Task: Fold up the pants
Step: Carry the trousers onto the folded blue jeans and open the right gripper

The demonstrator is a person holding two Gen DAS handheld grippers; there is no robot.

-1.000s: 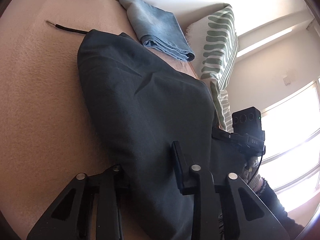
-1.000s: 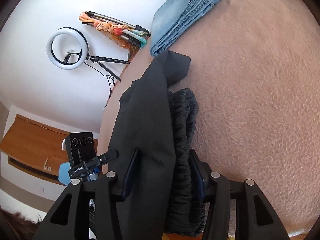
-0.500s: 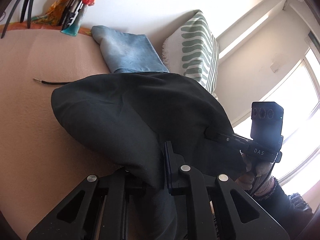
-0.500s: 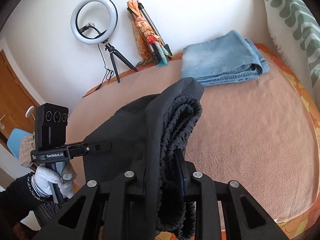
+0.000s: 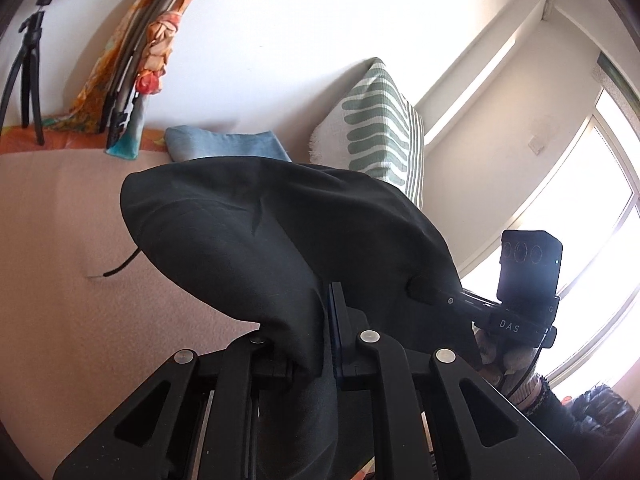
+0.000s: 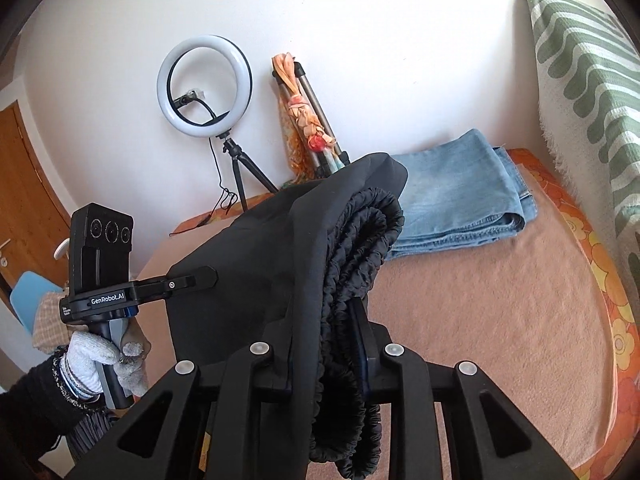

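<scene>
- Both tongs are clamped on the black pants: the left tongs pinch a smooth fold of cloth, and the right tongs pinch the bunched elastic waistband.
- From each view the other tongs are seen too, gripping the same cloth from the side, each held by a gloved hand.
- Pants hang between the two tongs, lifted above the pink blanket; whether the lowest part touches it is hidden.
- Under and to the right of the pants the blanket is open, up to its orange flowered edge.
- At the far side, folded blue jeans lie on the blanket, near the green striped pillow.
- Behind the bed, at the wall, stand a ring light and a tripod.
</scene>
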